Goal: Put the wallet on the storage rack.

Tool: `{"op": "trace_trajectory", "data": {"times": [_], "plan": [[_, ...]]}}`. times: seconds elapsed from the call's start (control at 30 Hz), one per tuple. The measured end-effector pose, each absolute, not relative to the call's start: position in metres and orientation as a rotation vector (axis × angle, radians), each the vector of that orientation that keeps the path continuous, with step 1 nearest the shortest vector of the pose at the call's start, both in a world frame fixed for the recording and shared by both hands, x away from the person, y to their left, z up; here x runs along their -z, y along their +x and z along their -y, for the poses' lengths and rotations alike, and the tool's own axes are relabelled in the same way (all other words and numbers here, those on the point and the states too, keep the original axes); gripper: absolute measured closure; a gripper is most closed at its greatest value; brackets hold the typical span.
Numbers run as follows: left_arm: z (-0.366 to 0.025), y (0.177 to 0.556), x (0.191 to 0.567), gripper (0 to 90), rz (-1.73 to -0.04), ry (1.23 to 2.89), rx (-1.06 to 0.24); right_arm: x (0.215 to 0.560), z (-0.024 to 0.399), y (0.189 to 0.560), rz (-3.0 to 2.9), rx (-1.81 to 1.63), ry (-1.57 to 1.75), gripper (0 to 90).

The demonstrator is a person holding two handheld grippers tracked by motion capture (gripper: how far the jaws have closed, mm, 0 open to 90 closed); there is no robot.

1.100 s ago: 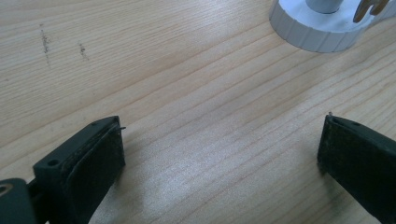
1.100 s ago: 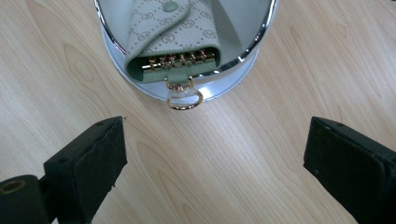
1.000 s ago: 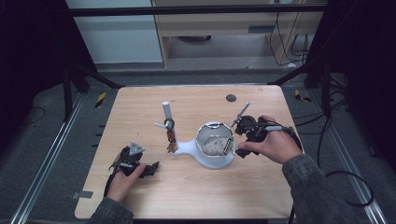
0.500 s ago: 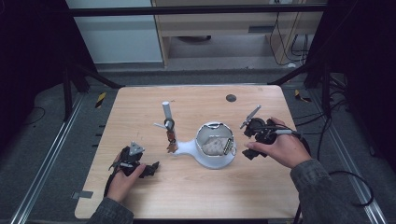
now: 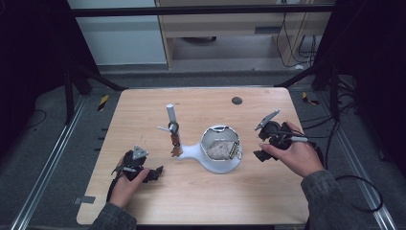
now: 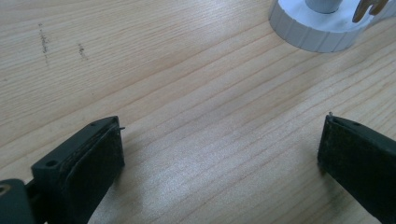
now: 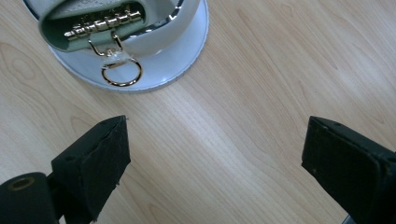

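A white jewellery stand sits mid-table, made of a round dish joined to an upright post. A gold chain with a ring hangs over the dish's rim. A small brown-gold piece hangs by the post. My right gripper is just right of the dish. Its jaws are open over bare wood and have just been closing slightly, with nothing between them. My left gripper rests near the front left, open over bare wood, with the post's round base ahead of it.
A small dark disc lies near the table's far edge. The wooden table sits inside a black frame with rails at both sides. Cables trail off to the right.
My right gripper has drawn back from the dish rim to the right and slightly toward the near edge. The left hand and the stand have not moved.
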State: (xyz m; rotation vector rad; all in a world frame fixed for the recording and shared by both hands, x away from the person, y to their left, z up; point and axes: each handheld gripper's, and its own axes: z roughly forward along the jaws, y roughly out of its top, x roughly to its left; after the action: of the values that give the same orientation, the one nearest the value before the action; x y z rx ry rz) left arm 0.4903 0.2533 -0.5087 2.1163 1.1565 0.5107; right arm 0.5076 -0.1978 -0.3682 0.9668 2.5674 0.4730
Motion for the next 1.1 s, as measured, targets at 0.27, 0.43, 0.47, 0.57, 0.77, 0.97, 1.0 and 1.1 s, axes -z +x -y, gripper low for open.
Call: {"op": "trace_trajectory", "data": {"times": [0.27, 0.43, 0.47, 0.57, 0.77, 0.97, 1.0, 1.1], "plan": [[-0.253, 0.49, 0.509, 0.0, -1.154, 2.117, -0.509, 0.378, 0.208, 0.507, -2.514, -0.508, 0.982, 9.1], [-0.253, 0.49, 0.509, 0.0, -1.155, 2.119, -0.508, 0.387, 0.213, 0.505, -2.489, -0.531, 1.009, 9.1], [-0.253, 0.49, 0.509, 0.0, -1.155, 2.119, -0.508, 0.388, 0.214, 0.505, -2.48, -0.541, 1.015, 9.3], [-0.253, 0.491, 0.509, 0.0, -1.154, 2.117, -0.508, 0.394, 0.218, 0.504, -2.463, -0.582, 1.042, 9.3], [-0.253, 0.491, 0.509, 0.0, -1.154, 2.117, -0.507, 0.404, 0.224, 0.503, -2.434, -0.617, 1.074, 9.3], [-0.253, 0.491, 0.509, 0.0, -1.154, 2.117, -0.507, 0.416, 0.231, 0.5, -2.4, -0.649, 1.116, 9.3], [-0.253, 0.491, 0.509, 0.0, -1.154, 2.117, -0.507, 0.418, 0.233, 0.499, -2.388, -0.659, 1.13, 9.3], [-0.253, 0.491, 0.509, 0.0, -1.154, 2.117, -0.507, 0.424, 0.238, 0.498, -2.345, -0.694, 1.169, 9.3]]}}
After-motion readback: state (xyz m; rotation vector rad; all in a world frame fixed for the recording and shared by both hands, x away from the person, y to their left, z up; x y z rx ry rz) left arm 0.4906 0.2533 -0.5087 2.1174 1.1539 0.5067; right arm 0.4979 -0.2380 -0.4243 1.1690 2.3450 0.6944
